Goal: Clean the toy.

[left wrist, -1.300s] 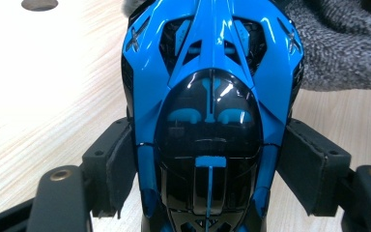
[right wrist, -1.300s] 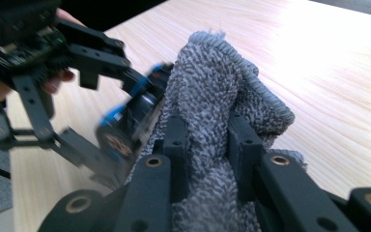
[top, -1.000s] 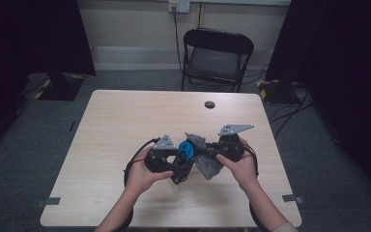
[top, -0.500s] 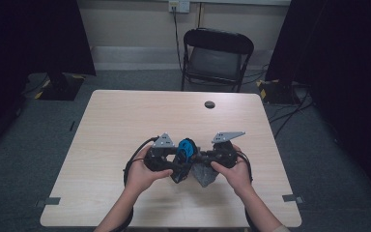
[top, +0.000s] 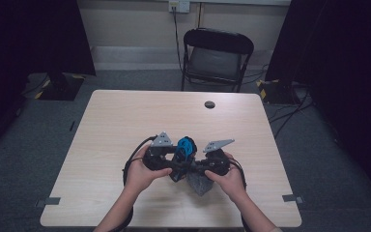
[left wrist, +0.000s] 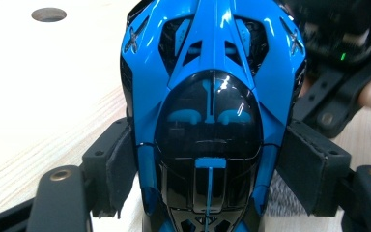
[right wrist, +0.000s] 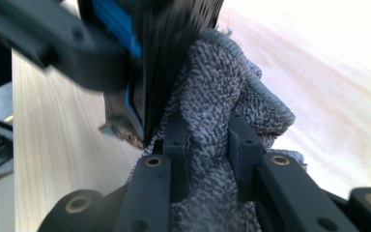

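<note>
My left gripper (left wrist: 207,193) clamps the blue car (left wrist: 210,96), held just above the table (top: 125,125) near its front edge. My right gripper (right wrist: 207,140) pinches a grey cloth (right wrist: 217,96) against the car; the car's underside there is blurred and cut off.

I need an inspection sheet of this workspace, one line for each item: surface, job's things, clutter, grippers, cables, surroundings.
Surface: light wooden table, with a round dark hole near its far edge.
Job's things: blue and black toy car; grey cloth pressed against the car.
Clutter: nothing seen.
Grippers: left gripper shut on the toy car; right gripper shut on the grey cloth.
Cables: black cable loops from the left gripper.
Surroundings: black folding chair behind the table, wall socket, dark curtains at both sides.
</note>
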A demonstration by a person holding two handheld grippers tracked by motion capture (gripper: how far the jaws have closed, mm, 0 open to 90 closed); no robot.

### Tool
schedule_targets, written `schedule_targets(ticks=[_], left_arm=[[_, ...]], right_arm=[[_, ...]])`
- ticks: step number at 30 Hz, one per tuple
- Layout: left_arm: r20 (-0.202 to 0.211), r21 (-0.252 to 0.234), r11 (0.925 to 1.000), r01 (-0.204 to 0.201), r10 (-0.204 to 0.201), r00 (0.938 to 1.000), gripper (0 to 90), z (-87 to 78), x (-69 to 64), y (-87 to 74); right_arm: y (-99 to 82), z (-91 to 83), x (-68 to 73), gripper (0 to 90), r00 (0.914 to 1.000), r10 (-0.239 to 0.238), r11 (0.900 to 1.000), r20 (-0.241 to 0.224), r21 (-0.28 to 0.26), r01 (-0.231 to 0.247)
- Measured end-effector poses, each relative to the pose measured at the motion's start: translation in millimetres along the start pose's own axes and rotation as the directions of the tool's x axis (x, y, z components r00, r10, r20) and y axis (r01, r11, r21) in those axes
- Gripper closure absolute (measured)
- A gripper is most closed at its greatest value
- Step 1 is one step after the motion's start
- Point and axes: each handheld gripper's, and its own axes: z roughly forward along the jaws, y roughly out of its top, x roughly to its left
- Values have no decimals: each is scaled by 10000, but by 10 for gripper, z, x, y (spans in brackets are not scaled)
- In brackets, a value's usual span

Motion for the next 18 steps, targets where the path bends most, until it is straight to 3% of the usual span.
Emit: schedule_targets(ticks=[3, 6, 10, 18], left_arm=[[-23, -27, 10000, -37, 37, 10000, 268, -11, 11, 1], [-14, -43, 10000, -10, 10, 10000, 268, -17, 9, -11], [-28, 62, 10000, -33, 33, 10000, 267, -28, 13, -39], [-26, 170, 9999, -17, 17, 10000, 267, -18, 19, -73]], right_arm=[[-17, 23, 13, 741, 10000, -58, 9997, 30, 218, 58], [-6, -19, -7, 741, 9999, -34, 9999, 139, 108, 33], [34, -154, -69, 742, 9992, 84, 9997, 391, -217, -75], [252, -445, -105, 743, 9965, -83, 9954, 827, -948, 162]])
